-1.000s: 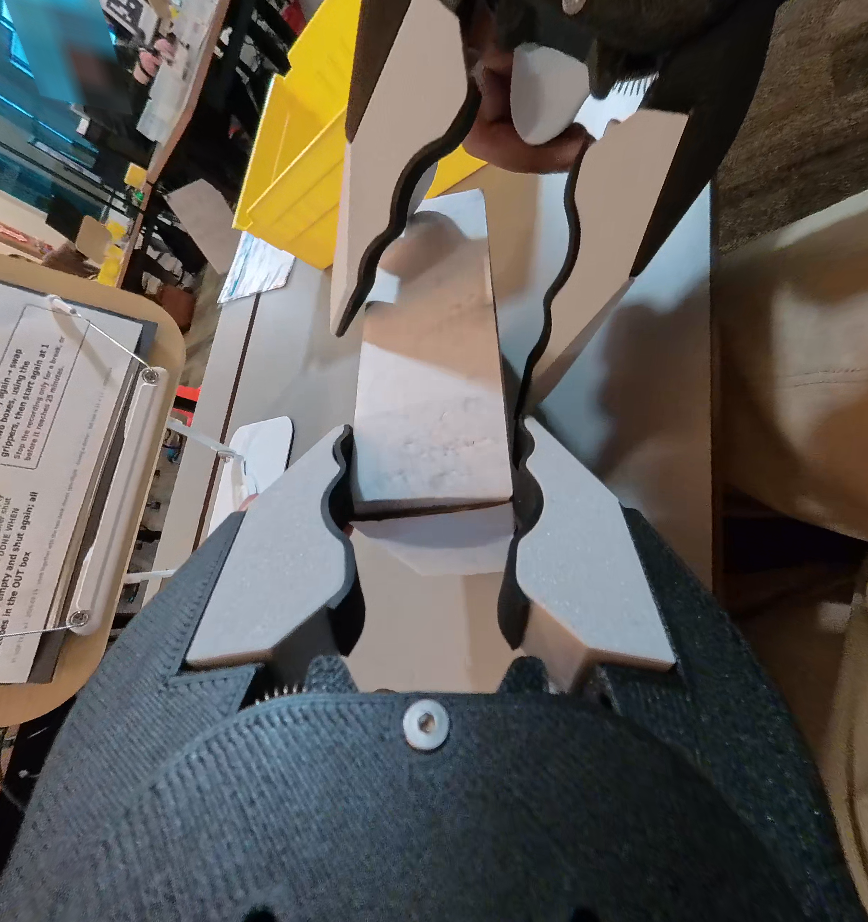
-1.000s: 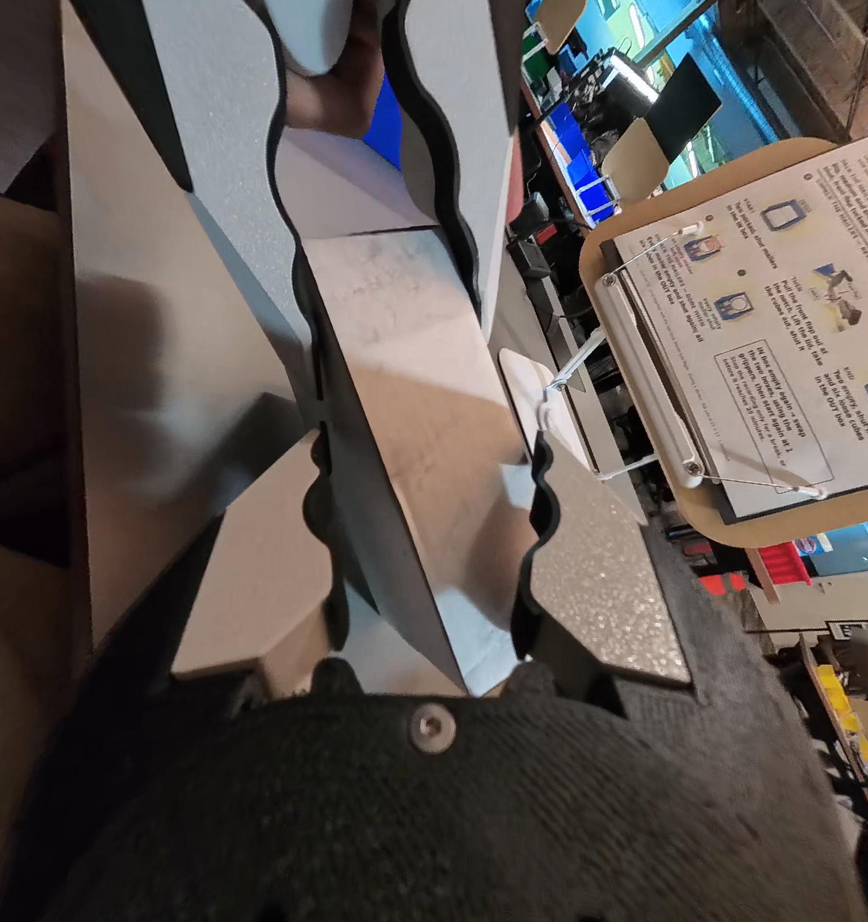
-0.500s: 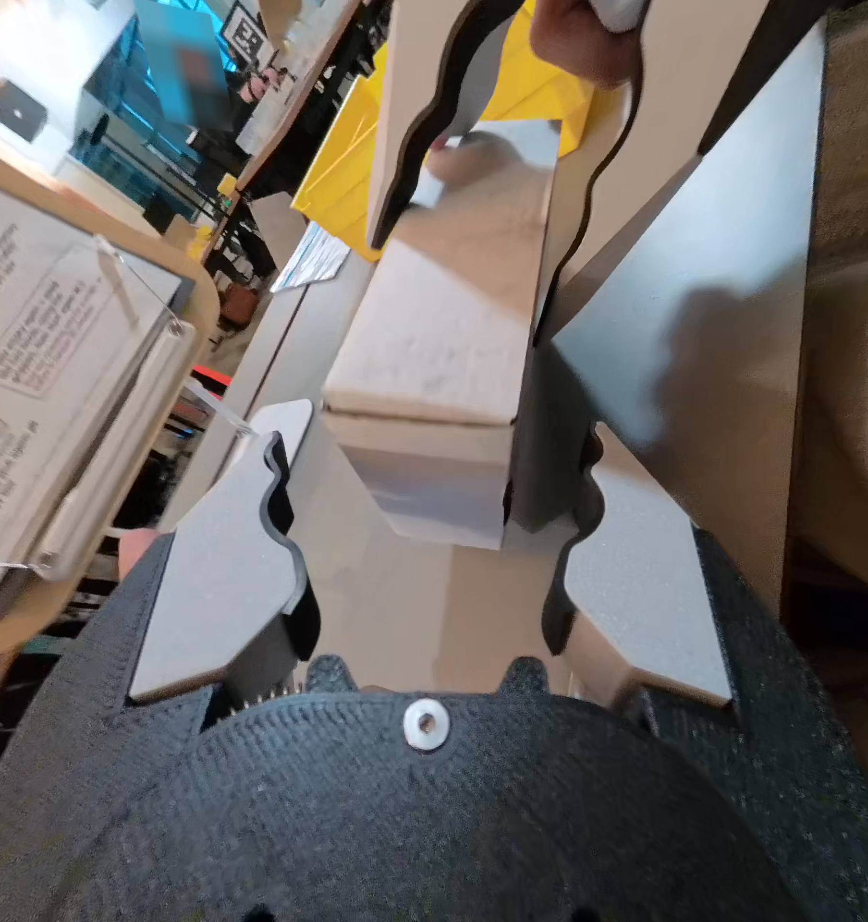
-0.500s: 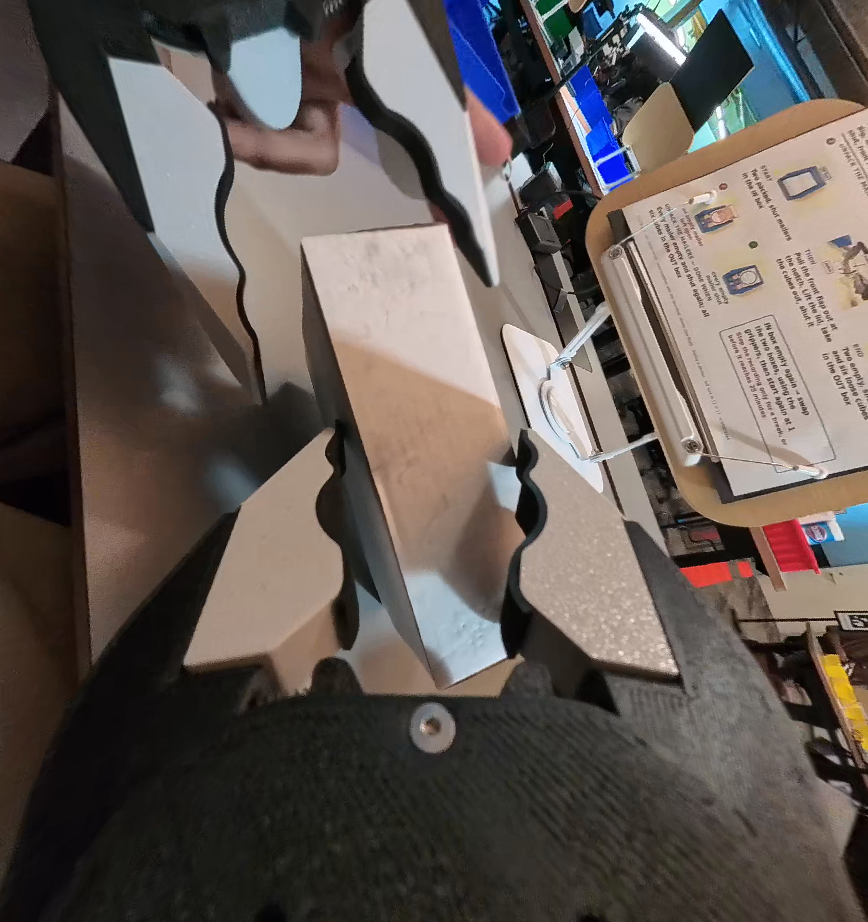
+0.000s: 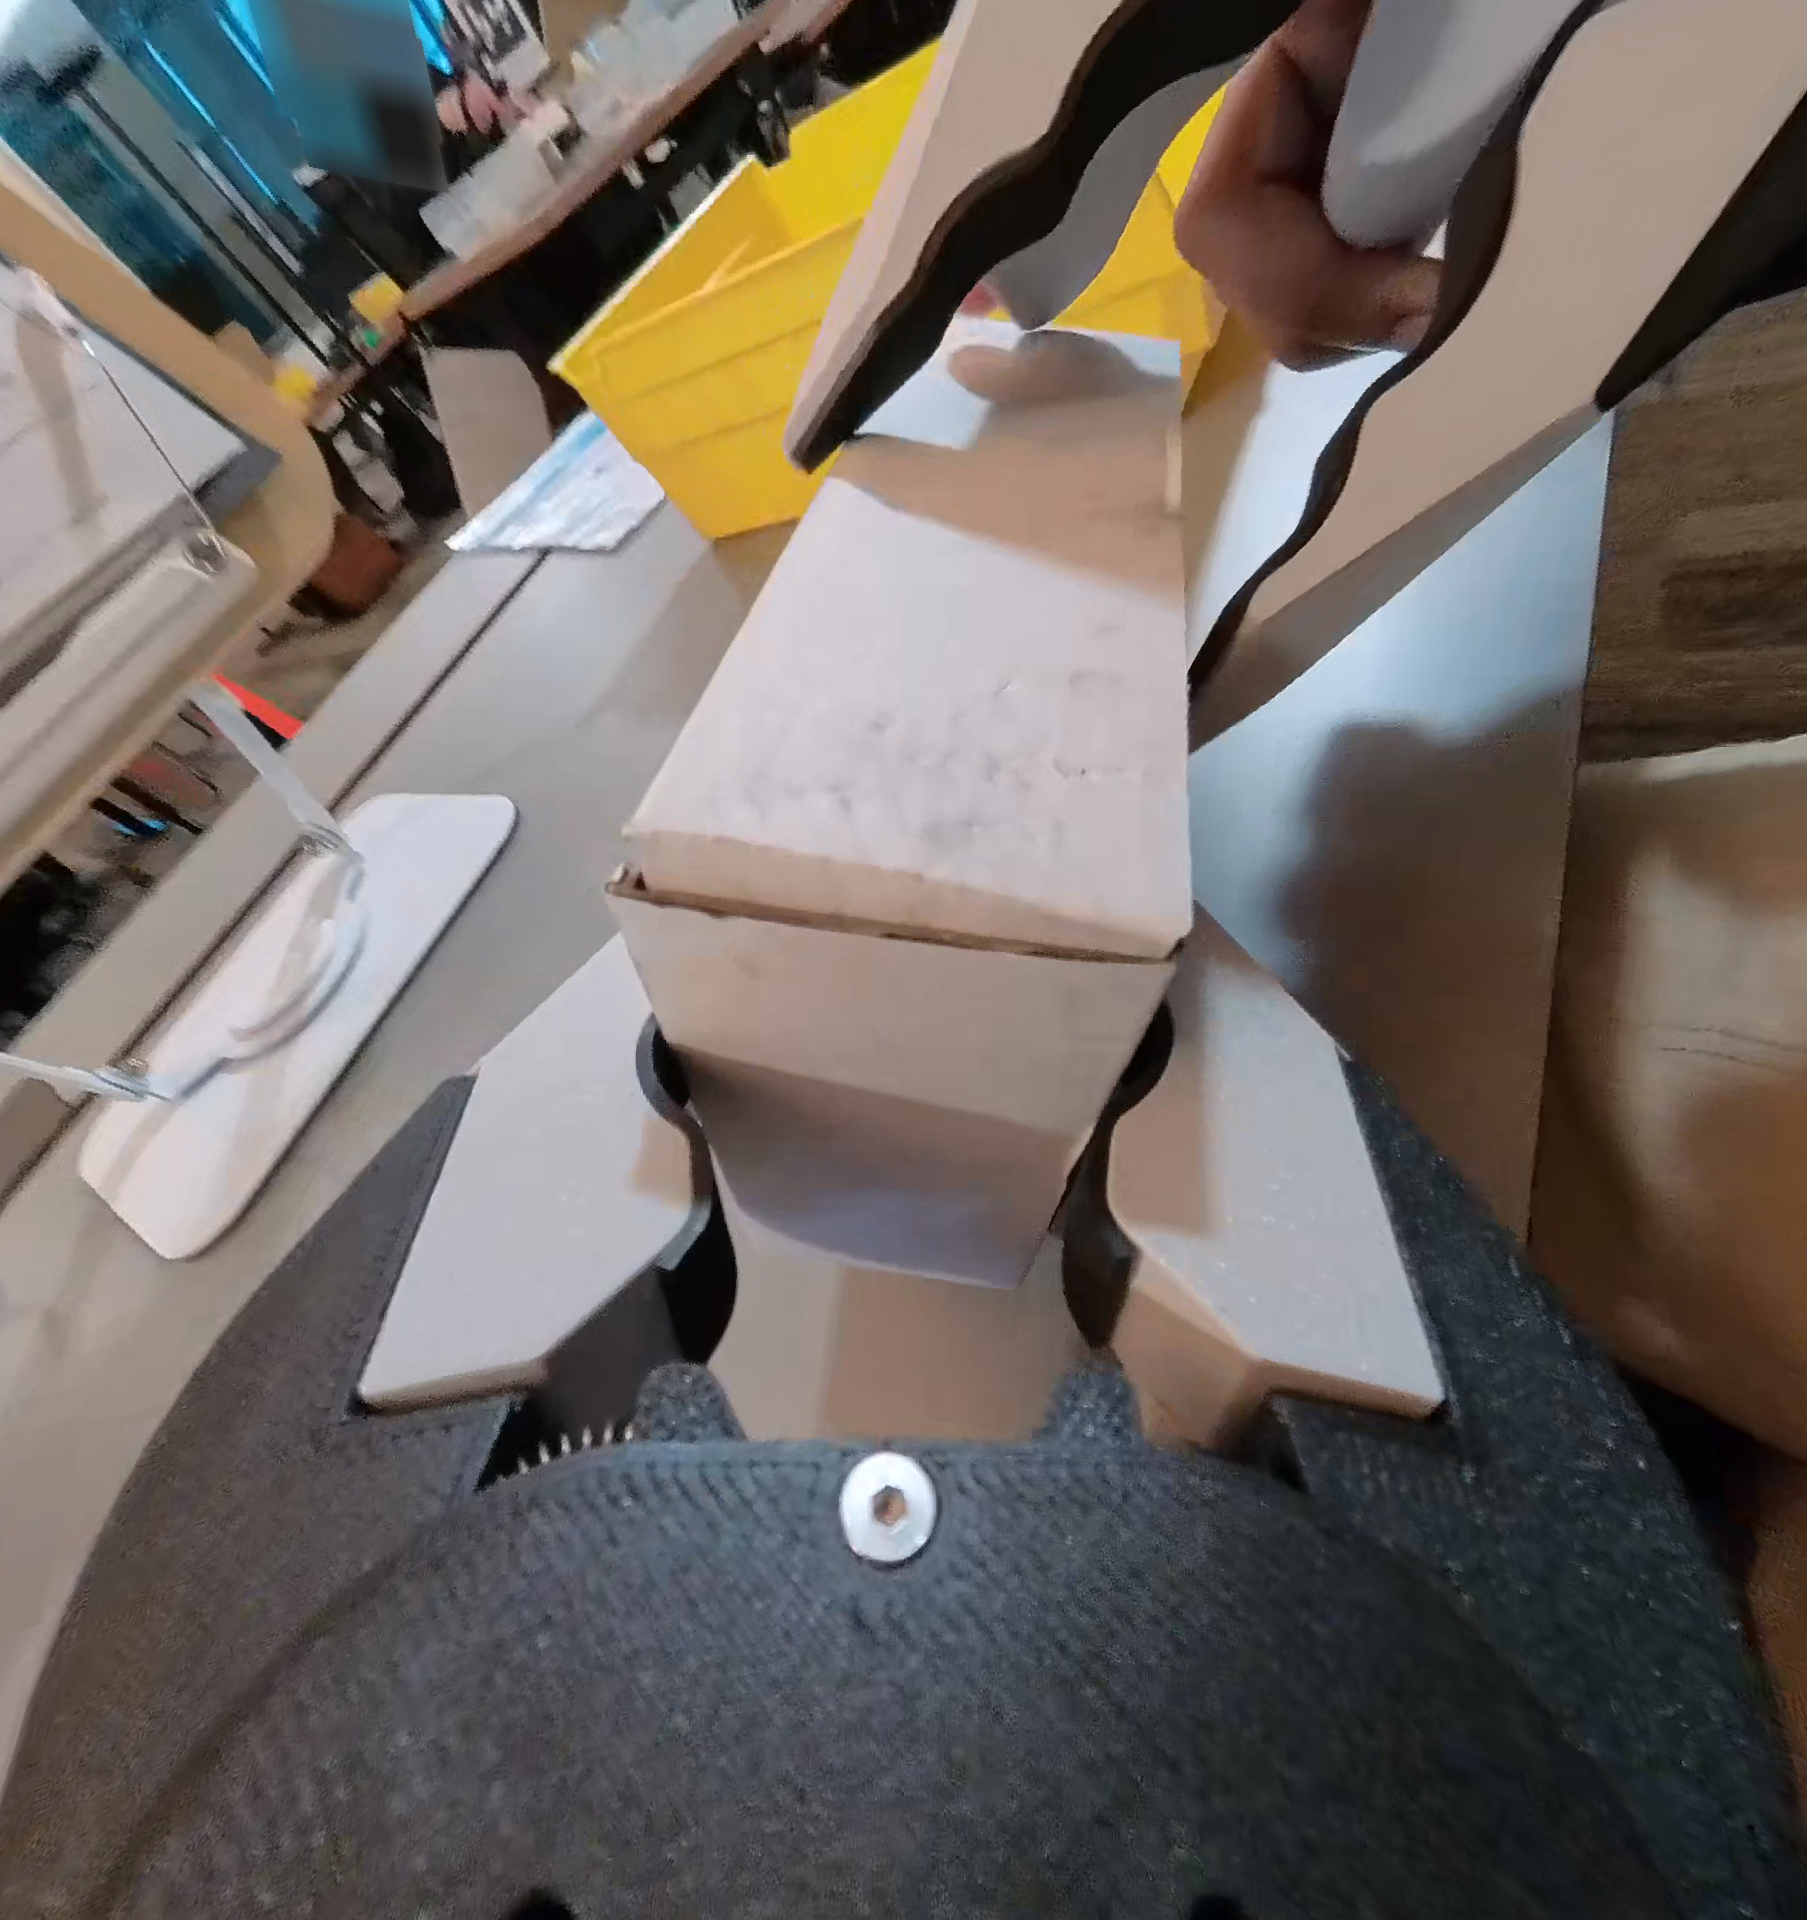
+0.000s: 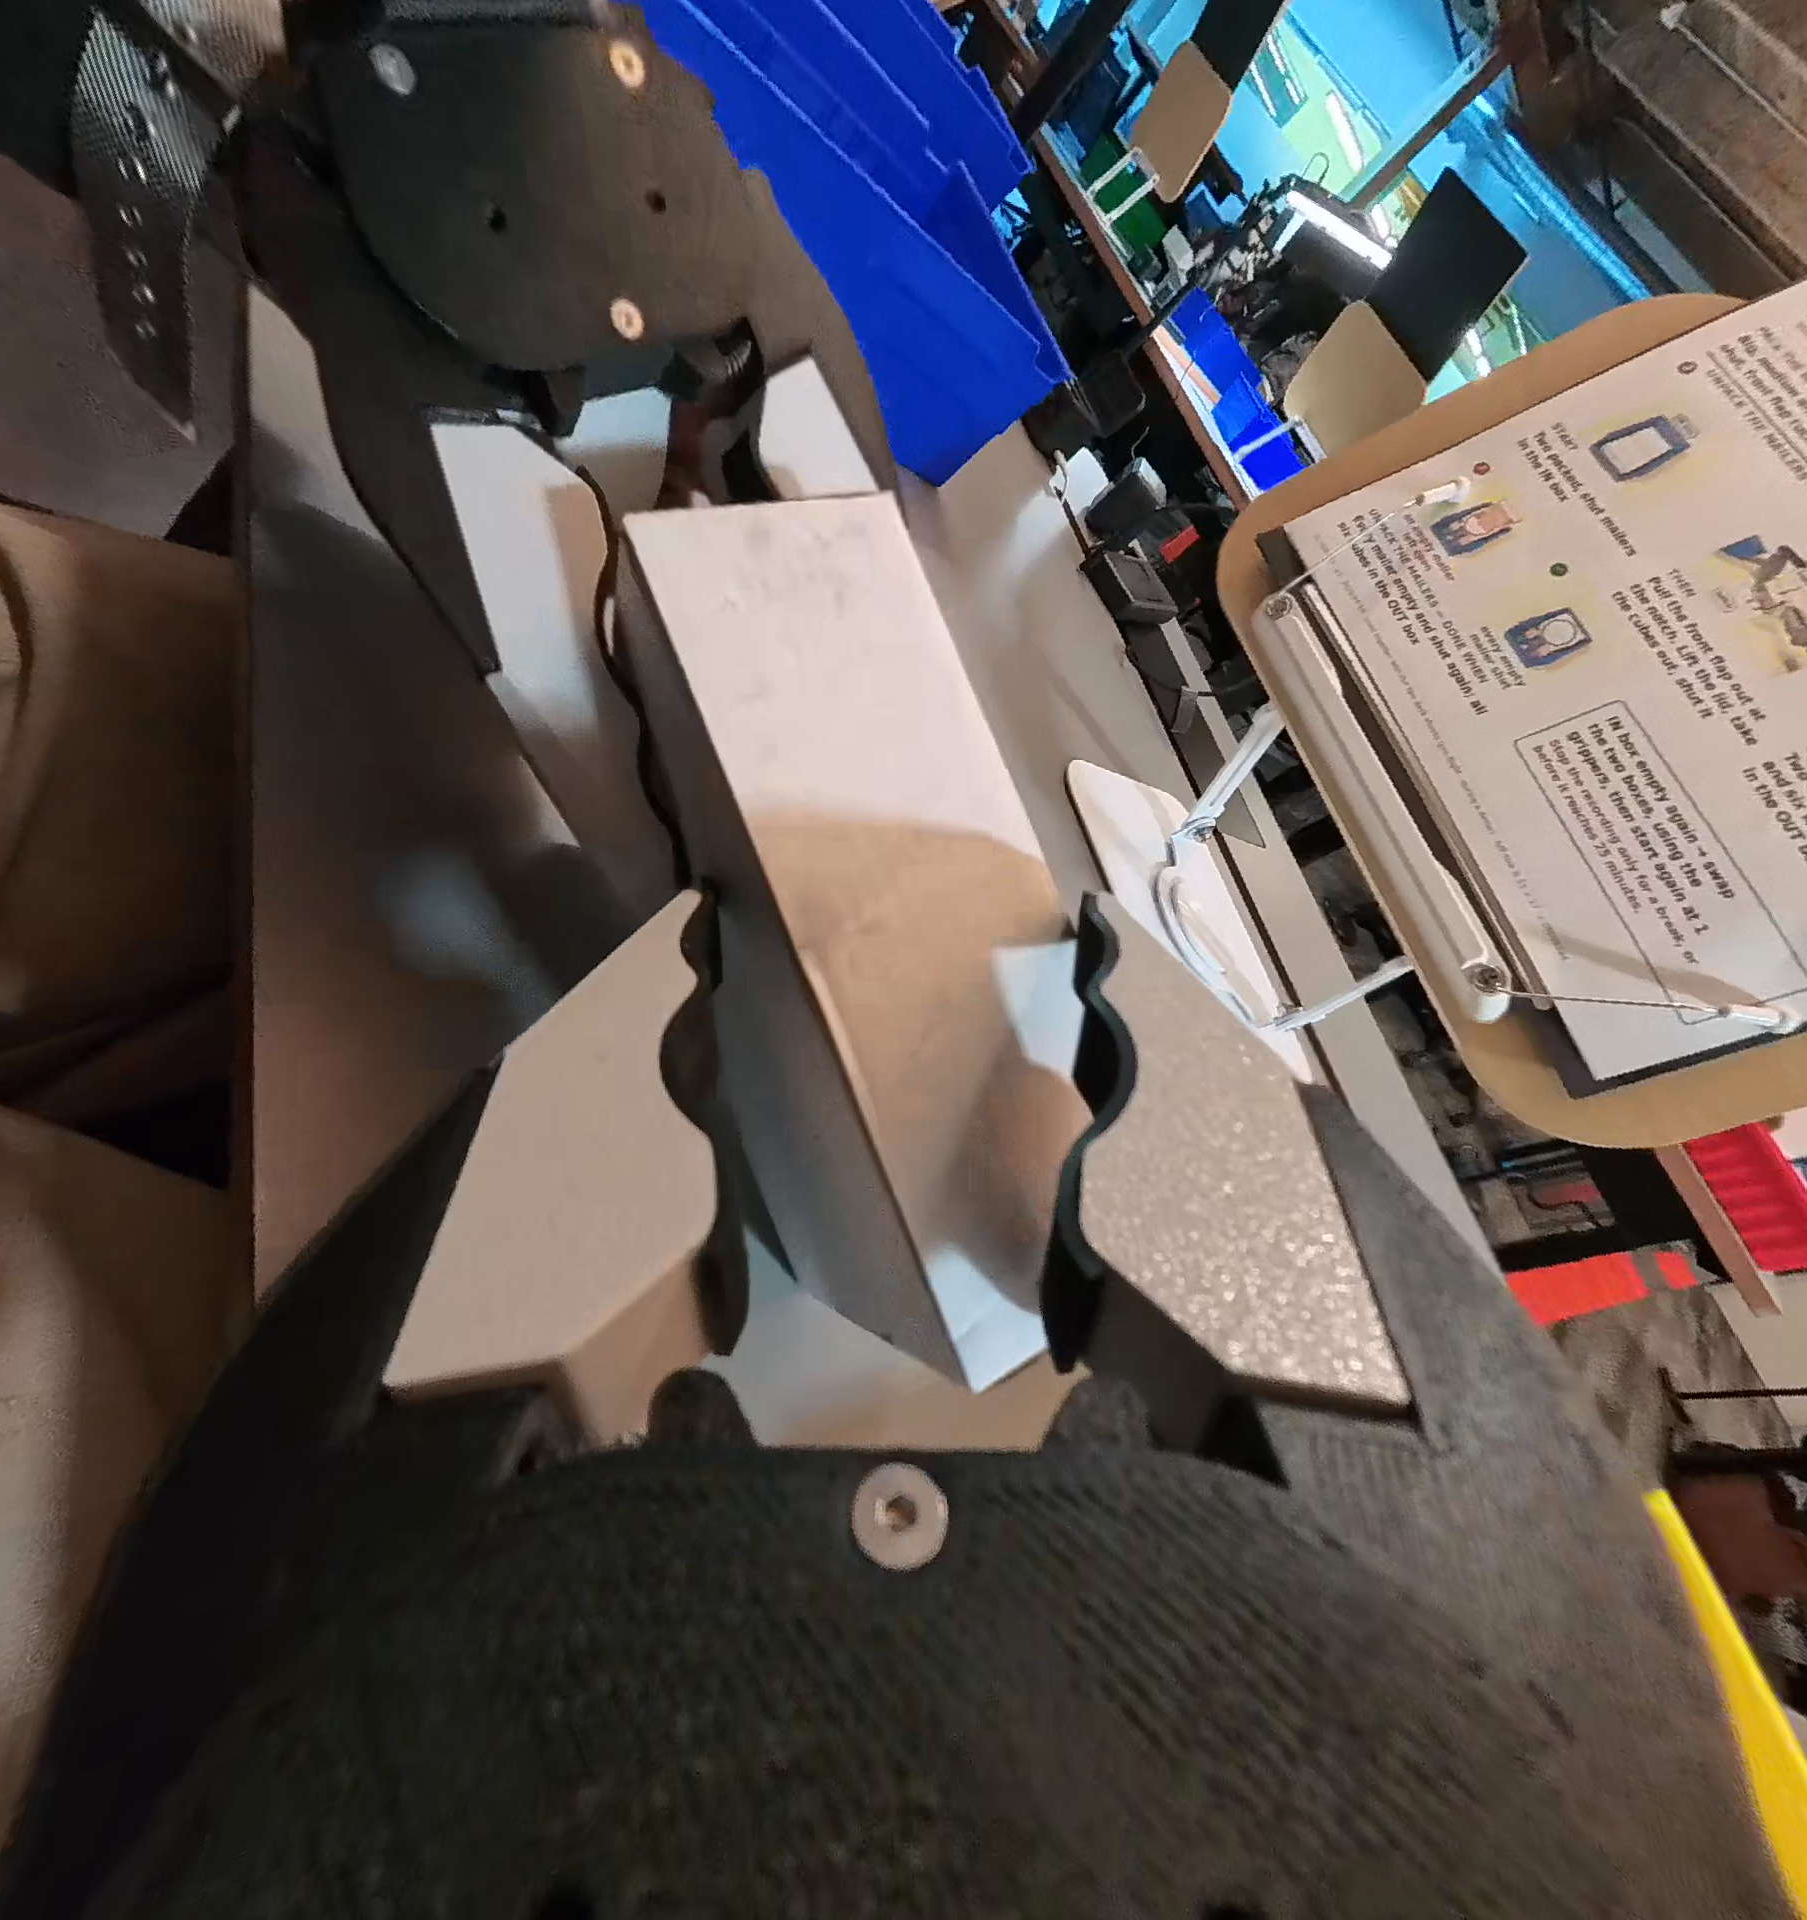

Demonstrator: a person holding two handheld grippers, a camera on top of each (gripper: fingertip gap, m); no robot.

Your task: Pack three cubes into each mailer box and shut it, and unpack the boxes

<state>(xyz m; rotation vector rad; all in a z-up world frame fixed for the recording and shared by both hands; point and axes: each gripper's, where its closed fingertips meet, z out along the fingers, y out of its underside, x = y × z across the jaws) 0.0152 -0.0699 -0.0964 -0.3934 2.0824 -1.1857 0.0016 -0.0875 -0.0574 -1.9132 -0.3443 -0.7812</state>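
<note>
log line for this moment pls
mailer box: shut, lid down | left gripper: clamps near end | right gripper: straddles far end, contact unclear | cubes: none visible

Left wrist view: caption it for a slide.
Left gripper clasps the near end of a shut mailer box; right gripper straddles its far end.

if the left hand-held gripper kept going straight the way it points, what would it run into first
The shut mailer box: its near end already sits between the fingers of the left hand-held gripper, seemingly gripped. Pushing on would likely slide it toward the right hand-held gripper at its far end, though depth is hard to judge.
</note>
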